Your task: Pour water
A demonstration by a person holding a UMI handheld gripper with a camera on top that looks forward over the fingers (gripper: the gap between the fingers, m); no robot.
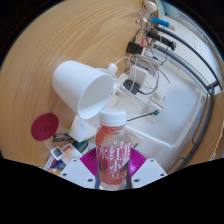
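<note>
Jaws (113, 172): I've got them clamped on the clear plastic bottle with pink label (114, 150), upright.
Cup: white plastic cup (84, 88), tipped sideways, just beyond the jaws on the wooden worktop (40, 50).
Lid: round magenta lid (44, 126), left of the jaws.

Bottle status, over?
Fingers shut on bottle, upright, cap on. White cup beyond, tipped on its side. Nothing between.

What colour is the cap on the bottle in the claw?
White, on the bottle with its pink label; gripper view.
</note>
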